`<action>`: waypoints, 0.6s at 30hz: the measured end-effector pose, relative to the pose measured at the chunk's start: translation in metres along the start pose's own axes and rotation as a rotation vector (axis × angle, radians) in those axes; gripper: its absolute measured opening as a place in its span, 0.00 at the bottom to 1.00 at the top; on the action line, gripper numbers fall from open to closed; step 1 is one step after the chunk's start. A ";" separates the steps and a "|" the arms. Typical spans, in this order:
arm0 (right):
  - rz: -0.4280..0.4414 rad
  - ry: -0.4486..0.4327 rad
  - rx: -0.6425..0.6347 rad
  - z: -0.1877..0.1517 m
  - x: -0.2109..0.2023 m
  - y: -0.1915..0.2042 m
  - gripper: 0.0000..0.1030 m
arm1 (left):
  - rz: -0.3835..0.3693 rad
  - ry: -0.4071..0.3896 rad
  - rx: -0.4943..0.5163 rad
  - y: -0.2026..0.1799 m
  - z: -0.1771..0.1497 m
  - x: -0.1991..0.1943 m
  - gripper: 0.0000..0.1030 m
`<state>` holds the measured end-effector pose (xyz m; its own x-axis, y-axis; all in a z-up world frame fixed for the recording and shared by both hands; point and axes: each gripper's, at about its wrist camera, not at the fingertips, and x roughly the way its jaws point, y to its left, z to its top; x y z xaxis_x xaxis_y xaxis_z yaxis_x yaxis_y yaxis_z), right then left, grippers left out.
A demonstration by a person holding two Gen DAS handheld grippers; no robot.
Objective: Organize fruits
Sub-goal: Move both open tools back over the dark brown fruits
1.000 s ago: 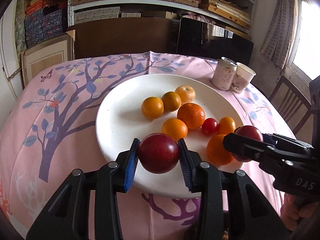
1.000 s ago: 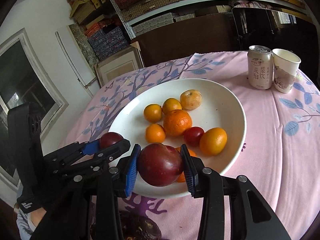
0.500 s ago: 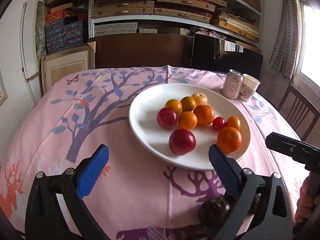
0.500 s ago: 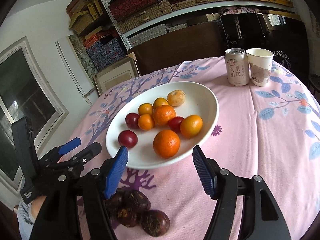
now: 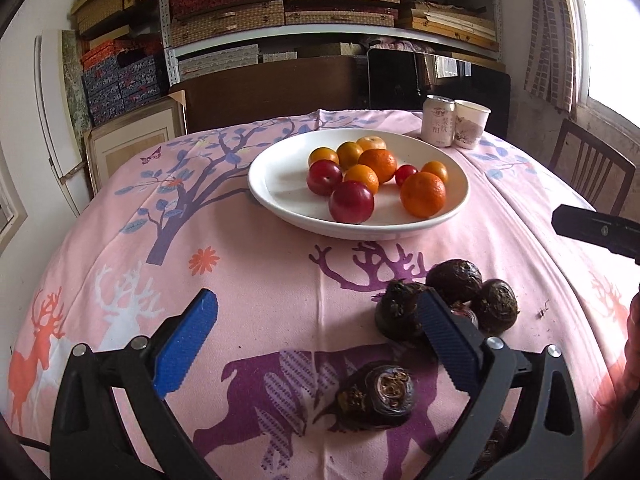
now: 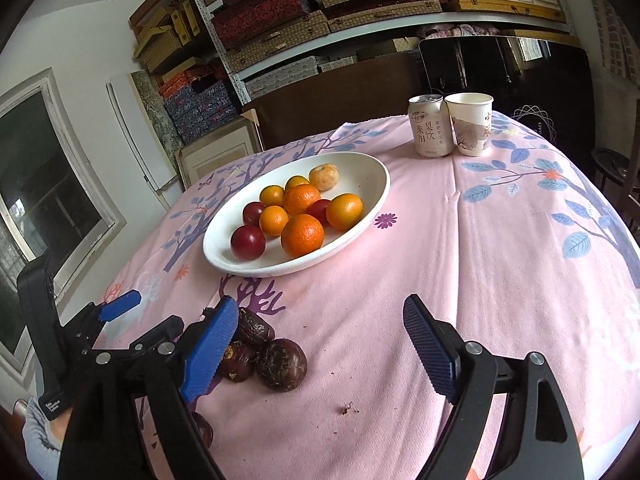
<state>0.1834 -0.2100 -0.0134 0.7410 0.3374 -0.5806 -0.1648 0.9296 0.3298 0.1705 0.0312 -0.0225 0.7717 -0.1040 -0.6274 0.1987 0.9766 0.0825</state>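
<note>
Looking along my left tool [image 5: 316,344], I see its blue pads spread wide and released, with nothing between them but pink printed cloth. My right tool [image 6: 316,348] has just been opening too and grips nothing. The wide white ceramic plate [image 5: 280,196] sits well ahead on the worktop [image 5: 260,280], carrying ten fruits: three dark red plums, one of them small, and seven orange or yellowish citrus. The nearest red plum [image 5: 351,201] lies at the plate's near side.

What remains off the plate is the cluster of dark brown wrinkled passion fruits [image 5: 456,300], on the cloth between the plate and me. From the left tool they lie ahead and to the right, one partly behind its right pad; another dark fruit [image 5: 378,396] sits close in, between the fingers' bases. From the right tool the same cluster lies left, just beside its left pad. I count four clearly, perhaps more hidden. They are round, so no axis matters. I judge either hand is near enough. One white drink can [image 6: 430,126] and one paper cup [image 6: 470,124] stand touching at the far edge.
</note>
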 end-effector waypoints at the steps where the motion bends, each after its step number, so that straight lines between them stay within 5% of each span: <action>1: -0.001 0.000 0.000 0.000 0.000 0.000 0.83 | -0.001 0.002 0.018 -0.004 0.000 0.001 0.95; 9: -0.012 0.009 -0.008 0.000 0.001 0.000 0.83 | -0.004 0.055 0.119 -0.027 0.000 0.015 0.95; 15: -0.020 0.018 -0.013 -0.001 0.002 0.002 0.83 | 0.002 0.119 0.089 -0.021 0.008 0.037 0.96; 18: -0.023 0.017 -0.009 -0.001 0.002 0.001 0.83 | 0.081 0.176 0.061 -0.004 0.006 0.049 0.96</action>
<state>0.1839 -0.2080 -0.0150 0.7338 0.3180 -0.6003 -0.1538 0.9385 0.3092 0.2116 0.0213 -0.0490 0.6702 0.0144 -0.7421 0.1808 0.9665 0.1820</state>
